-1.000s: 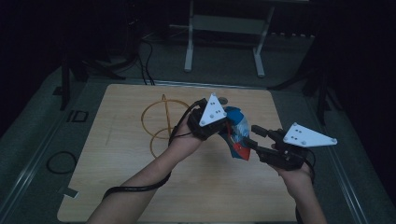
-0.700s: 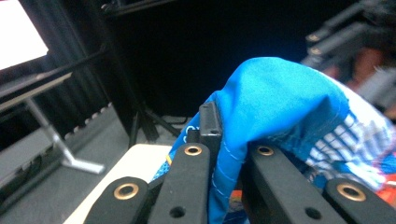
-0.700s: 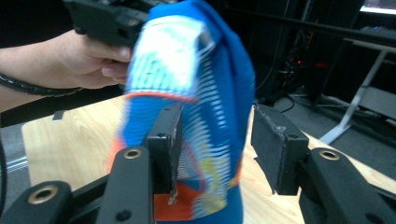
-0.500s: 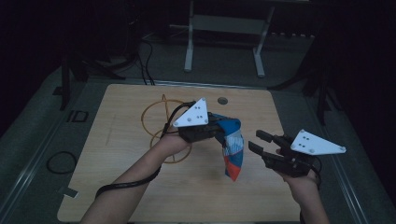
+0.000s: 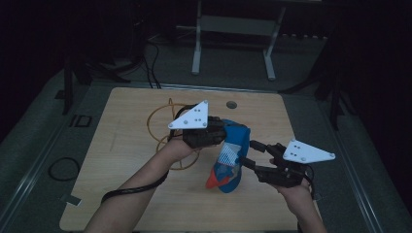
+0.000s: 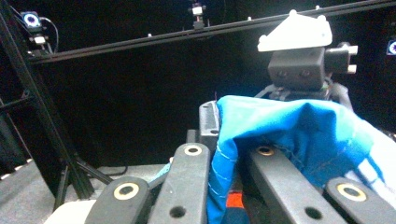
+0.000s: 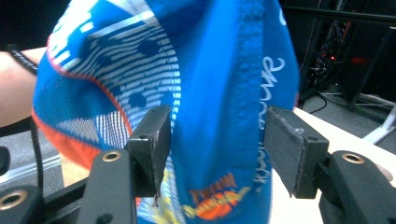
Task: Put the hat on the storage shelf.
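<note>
a: where's the cloth now?

b: the blue garment (image 5: 232, 154) hangs above the table (image 5: 121, 145), clear of the wood, near the middle and toward my right side. my left gripper (image 5: 214, 137) has its top edge, jaws pressed together on a fold of it. in the left gripper view the blue cloth (image 6: 299, 135) bunches over and between my jaws, a bit of orange showing low down.

a: and the right one?

b: my right gripper (image 5: 255, 154) sits just beside the hanging cloth, lower than the left. its jaws have just been opening. in the right gripper view the garment (image 7: 210, 93) hangs between the two pads, blue with white stripes, an orange hem and some printed lettering. left pad (image 7: 156, 135) at the fabric, right pad standing off it with a gap. so spread, not pinching.

a: anything else on the table?

b: an orange cord loop (image 5: 165, 121) lies behind my left hand (image 5: 177, 148), flat on the wood. small round hole (image 5: 231, 104) near the far edge.
</note>
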Demonstrator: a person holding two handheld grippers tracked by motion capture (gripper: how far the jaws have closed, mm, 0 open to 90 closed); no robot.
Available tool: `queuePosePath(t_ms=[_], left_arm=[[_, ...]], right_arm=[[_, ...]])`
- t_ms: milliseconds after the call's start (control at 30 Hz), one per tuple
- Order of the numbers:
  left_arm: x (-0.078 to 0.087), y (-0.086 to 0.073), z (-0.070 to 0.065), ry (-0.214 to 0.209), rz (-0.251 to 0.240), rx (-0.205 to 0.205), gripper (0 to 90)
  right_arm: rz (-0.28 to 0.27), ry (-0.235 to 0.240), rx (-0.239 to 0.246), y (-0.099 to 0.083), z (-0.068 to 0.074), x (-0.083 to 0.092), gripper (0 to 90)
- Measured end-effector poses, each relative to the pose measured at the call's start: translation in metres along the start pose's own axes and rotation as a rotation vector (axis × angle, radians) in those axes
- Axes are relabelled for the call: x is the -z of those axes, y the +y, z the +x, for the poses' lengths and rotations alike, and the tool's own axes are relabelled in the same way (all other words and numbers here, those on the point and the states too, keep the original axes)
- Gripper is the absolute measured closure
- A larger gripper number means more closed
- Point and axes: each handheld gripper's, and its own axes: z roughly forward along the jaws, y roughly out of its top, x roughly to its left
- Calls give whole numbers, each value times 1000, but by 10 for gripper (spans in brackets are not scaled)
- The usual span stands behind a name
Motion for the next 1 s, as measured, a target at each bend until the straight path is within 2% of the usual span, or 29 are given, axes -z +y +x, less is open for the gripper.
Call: queuePosePath(t_ms=[67,133,233,267,500,633,833,900,967,1000], left_arm=[[-2,1,-1,4,8,7,900],[-3,0,-1,0,9,9,900],[-3,-1,0,4,27,12,900],[-3,-1,0,14,29,10,900],[9,-3,3,31,57,16,900],[14,-2,2,33,85,12,899],[17,2,-3,24,131,-33,890],[19,4,-4,18,142,-34,882],[22,6,-6,24,153,-44,816],[24,7,-7,28,162,-45,752]], right_arm=[[-1,5,6,0,1,-4,452],[-8,-35,31,0,2,-5,574],[-27,-73,39,2,2,-2,860],[-31,-81,44,3,1,0,900],[-37,-109,63,9,-1,9,900],[-58,-97,64,14,-3,17,900],[-67,-85,59,21,-6,21,900],[-72,-79,57,23,-6,21,900],[-82,-74,55,25,-6,22,900],[-85,-76,59,26,-7,22,900]])
